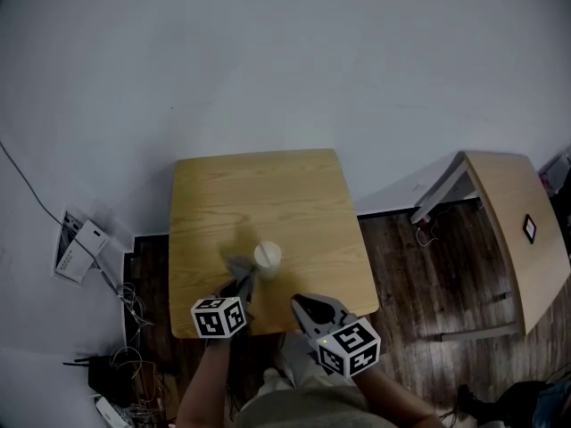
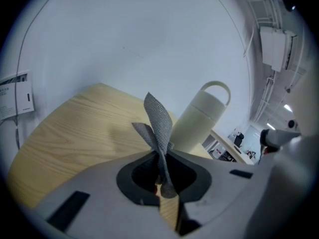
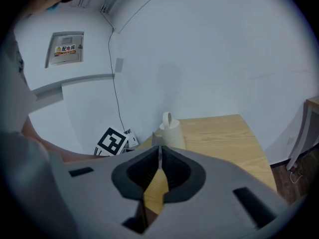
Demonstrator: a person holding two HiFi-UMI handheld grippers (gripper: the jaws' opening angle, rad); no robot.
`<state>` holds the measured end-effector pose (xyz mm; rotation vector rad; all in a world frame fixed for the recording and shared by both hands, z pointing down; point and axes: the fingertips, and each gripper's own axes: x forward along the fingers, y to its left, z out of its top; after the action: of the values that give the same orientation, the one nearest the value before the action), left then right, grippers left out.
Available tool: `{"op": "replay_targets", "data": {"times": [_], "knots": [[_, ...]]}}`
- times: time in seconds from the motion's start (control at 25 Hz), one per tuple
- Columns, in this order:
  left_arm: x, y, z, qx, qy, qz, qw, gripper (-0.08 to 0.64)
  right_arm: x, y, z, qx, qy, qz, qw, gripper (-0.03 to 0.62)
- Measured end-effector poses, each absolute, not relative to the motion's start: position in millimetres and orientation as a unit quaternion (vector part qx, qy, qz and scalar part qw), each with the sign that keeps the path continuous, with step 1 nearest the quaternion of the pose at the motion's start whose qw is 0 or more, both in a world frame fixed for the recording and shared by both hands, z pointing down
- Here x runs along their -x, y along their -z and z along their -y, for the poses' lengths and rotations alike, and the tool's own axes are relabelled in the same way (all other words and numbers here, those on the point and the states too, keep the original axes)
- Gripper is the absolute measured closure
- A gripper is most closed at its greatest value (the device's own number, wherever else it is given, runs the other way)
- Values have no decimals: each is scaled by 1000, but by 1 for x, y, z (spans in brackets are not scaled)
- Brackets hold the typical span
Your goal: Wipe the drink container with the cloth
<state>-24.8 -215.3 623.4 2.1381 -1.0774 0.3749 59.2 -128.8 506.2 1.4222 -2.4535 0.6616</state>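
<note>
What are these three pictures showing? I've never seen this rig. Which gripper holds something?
No robot arm here: a person holds a two-jaw gripper in each hand. The head view looks down from the person's head onto a wooden table. The other two views ride on the grippers and look along their jaws. On the table stands a cream drink container with a loop handle. The left gripper is shut on a grey cloth, beside the container. The right gripper is shut and empty. The marker cubes are parts of the grippers.
</note>
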Motion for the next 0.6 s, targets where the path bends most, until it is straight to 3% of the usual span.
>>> {"op": "replay_targets", "data": {"times": [0.6], "knots": [[59,-562,136,-827,-83,445,334,540,-47,-492,79,-503,-210,834,88,575]]}}
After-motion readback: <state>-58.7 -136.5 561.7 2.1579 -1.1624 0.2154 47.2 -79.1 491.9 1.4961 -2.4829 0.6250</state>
